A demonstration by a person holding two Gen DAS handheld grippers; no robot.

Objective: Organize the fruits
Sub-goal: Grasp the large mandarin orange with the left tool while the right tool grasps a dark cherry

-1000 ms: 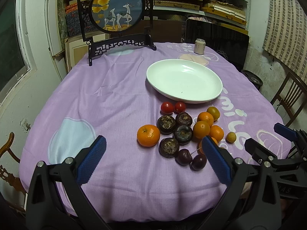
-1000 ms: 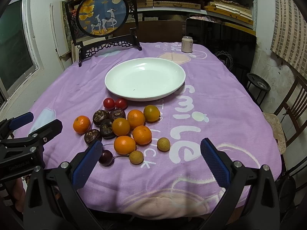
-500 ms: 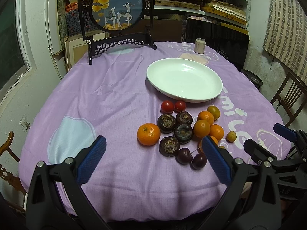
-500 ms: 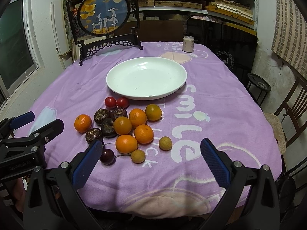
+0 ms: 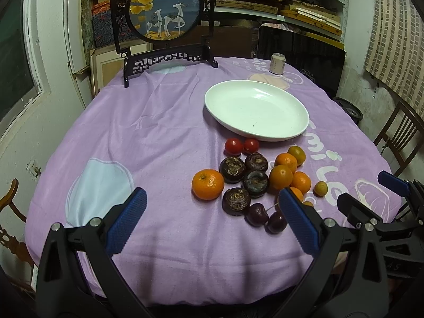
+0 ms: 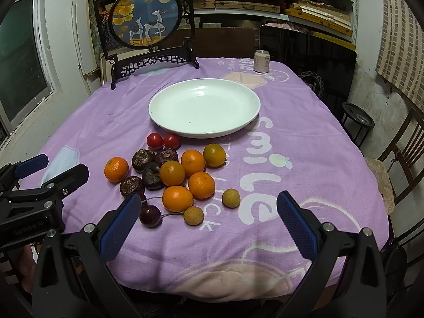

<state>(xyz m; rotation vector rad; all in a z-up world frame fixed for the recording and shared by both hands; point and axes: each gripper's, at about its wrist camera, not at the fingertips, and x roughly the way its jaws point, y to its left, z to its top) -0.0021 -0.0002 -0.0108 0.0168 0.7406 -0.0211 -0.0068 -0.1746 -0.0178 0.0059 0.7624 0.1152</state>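
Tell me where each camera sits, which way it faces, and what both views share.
Left wrist: on the open left gripper, facing the white plate; the right gripper shows at its right edge.
Right wrist: on the open right gripper, facing the same way; the left gripper appears at its left edge.
Shared: plate, fruit pile, deer screen, can.

Roughly sixteen fruits (image 6: 177, 198), one plate (image 6: 204, 106), one can (image 6: 261, 61)

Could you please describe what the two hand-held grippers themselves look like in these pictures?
Both look alike. The left hand-held gripper and the right hand-held gripper have black plastic frames with silver bolts and two long fingers, each faced with a blue textured pad. The right wrist view shows pale lettering on the left unit's black body, too blurred to read surely. No cables or sleeves show.
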